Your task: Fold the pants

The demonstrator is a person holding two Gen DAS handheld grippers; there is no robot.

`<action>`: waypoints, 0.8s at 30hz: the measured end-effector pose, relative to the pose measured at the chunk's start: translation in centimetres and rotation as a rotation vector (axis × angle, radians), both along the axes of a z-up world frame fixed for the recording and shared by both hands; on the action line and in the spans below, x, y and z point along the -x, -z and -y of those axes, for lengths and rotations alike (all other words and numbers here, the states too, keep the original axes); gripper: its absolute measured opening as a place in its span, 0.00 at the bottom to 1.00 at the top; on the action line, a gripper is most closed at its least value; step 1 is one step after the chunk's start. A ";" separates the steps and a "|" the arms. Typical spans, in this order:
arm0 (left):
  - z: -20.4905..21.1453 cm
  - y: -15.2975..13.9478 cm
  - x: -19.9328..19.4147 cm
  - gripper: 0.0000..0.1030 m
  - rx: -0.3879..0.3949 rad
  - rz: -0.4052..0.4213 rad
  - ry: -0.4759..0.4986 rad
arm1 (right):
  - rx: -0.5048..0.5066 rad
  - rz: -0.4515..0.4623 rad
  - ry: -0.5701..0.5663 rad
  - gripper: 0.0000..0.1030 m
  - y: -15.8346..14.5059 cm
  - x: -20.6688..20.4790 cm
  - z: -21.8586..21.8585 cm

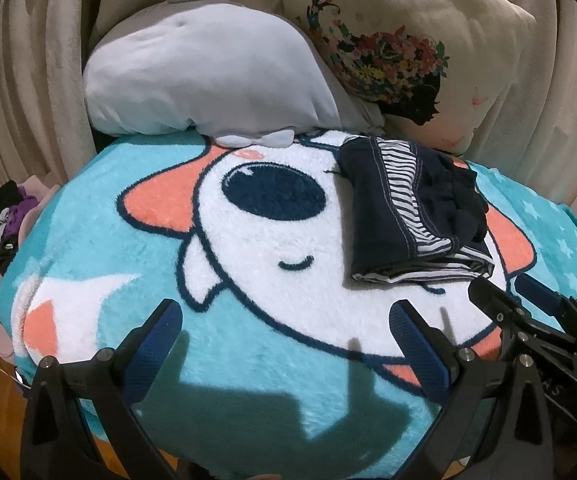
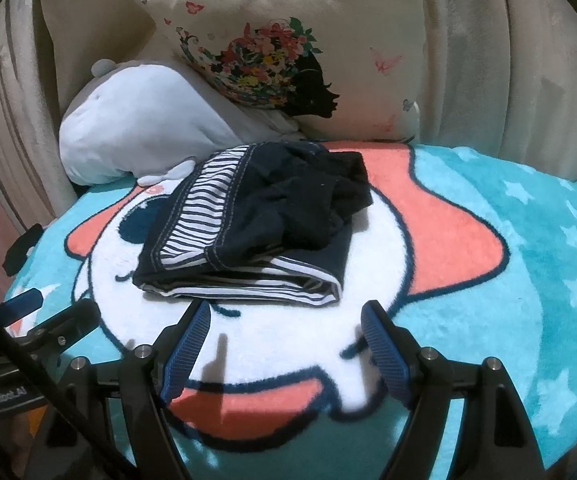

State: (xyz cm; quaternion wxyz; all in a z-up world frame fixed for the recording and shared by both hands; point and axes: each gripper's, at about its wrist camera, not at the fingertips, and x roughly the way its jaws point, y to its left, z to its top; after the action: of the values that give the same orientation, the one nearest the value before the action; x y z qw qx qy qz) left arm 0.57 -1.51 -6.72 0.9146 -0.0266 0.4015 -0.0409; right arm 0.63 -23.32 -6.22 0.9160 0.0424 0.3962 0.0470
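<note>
Since the pants lie bundled: folding is judged largely done
Pants (image 2: 248,224): a compact stack resting on the blanket (image 2: 528,280), striped lining showing, top layer rumpled
Left gripper (image 1: 288,344): jaws spread, nothing held, near the stack
Right gripper (image 2: 288,344): jaws spread, empty, just short of the folded edge
Left to do: perhaps the rumpled top layer smoothed

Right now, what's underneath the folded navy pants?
The pants lie on the fleece cartoon blanket, over the character's white face and beside one dark eye. The print directly beneath them is covered, and whatever the blanket rests on cannot be seen.
</note>
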 end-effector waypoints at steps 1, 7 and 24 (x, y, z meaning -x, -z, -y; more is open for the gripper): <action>0.0 0.0 0.0 1.00 0.003 -0.003 0.001 | 0.006 0.001 0.004 0.80 0.0 0.0 0.0; -0.1 0.3 -0.4 1.00 0.017 -0.020 0.000 | 0.012 0.001 0.010 0.80 -0.1 -0.1 0.2; -0.2 3.7 -3.0 1.00 -0.062 -0.104 -0.012 | -0.063 -0.007 0.091 0.80 0.2 -1.3 3.8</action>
State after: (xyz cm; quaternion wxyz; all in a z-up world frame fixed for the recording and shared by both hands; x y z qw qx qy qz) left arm 3.61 -1.33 -10.46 0.8931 -0.0028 0.4493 -0.0217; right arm 1.96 -27.14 -6.40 0.9140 0.0893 0.3953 0.0174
